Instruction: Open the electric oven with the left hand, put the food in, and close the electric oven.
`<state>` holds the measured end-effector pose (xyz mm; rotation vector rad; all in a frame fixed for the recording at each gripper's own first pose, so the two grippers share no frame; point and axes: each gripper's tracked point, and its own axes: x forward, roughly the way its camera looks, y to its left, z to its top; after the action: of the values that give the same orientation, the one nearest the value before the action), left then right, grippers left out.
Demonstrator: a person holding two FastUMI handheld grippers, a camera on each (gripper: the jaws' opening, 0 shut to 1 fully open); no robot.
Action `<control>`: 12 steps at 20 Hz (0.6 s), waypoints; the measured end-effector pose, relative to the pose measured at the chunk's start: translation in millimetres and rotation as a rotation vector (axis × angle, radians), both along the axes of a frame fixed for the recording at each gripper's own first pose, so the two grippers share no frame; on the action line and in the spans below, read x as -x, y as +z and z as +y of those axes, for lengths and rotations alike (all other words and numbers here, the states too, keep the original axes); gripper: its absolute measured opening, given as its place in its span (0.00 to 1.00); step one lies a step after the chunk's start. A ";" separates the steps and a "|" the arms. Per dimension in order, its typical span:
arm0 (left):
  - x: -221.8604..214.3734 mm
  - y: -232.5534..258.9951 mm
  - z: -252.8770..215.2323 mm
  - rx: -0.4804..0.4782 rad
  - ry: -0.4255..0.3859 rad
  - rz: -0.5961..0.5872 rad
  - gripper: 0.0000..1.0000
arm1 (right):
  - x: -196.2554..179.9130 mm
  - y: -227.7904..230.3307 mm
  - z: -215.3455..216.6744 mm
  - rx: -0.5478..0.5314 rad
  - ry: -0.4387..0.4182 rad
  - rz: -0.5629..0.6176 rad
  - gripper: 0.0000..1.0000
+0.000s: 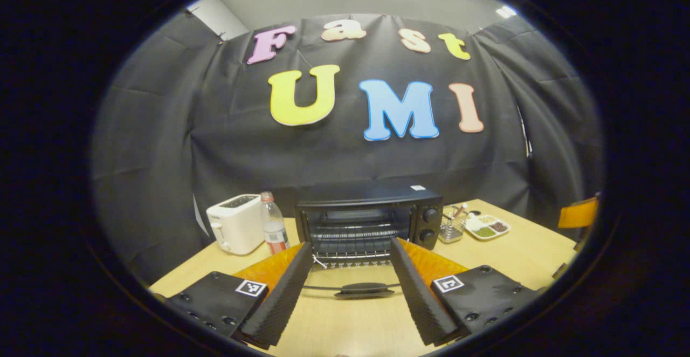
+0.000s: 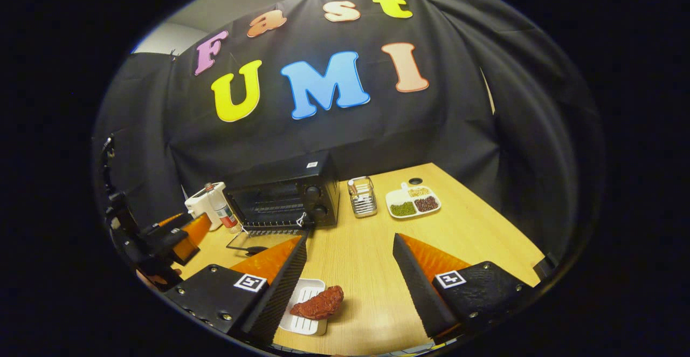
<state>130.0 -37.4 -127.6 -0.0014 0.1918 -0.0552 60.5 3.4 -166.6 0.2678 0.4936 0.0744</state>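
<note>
Oven (image 1: 369, 219) sat at the counter's (image 2: 372, 260) back with its door (image 1: 350, 287) dropped open, meat (image 2: 318, 303) on a small white tray (image 2: 303, 314) lay between the right gripper's (image 2: 350, 287) spread, empty fingers, long axis crosswise, left gripper (image 1: 350, 292) likewise spread, empty.

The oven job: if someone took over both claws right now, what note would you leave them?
Left claw: open, empty, in front of the oven door's handle.
Right claw: open, empty, hovering over the food.
Oven: at the back of the table, door folded down, rack bare.
Food: reddish-brown piece on a small white tray near the table's front edge, between the right claw's fingers but not gripped.
Done: door opened.
Left: grasp the food, place it in the oven, close the door.
</note>
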 end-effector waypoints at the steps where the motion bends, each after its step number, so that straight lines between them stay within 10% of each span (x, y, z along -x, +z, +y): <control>1: 6.4 10.9 4.0 0.002 0.009 -0.018 0.98 | -0.5 -6.3 4.0 -0.017 0.011 0.019 0.98; 12: 57.6 72.5 37.6 -0.008 0.090 -0.105 1.00 | 8.8 -91.6 40.3 -0.181 0.094 0.274 0.98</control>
<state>72.4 0.1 -55.1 0.0008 0.0869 0.0356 51.8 43.8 -258.1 0.4350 0.7739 0.1754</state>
